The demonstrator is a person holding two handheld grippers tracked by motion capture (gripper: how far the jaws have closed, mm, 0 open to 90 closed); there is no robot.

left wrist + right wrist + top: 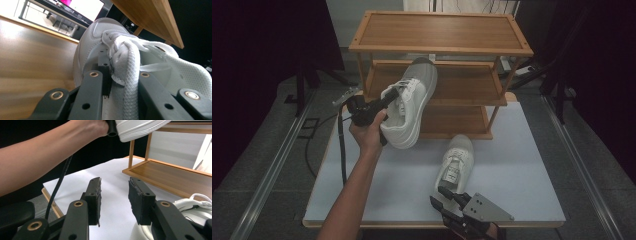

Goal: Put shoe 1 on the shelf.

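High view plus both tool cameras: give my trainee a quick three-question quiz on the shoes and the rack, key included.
1. True or false: the left tool holds a white shoe up off the table.
2. Where is the second white shoe? A) on the rack's top shelf B) on the table in front of the wooden rack C) in the right tool
3. What is between the pads of the right tool?

Key
1. True; it is clamped on the tongue and laces, near the middle shelf.
2. B
3. Nothing; its jaws stand apart just short of the second shoe.
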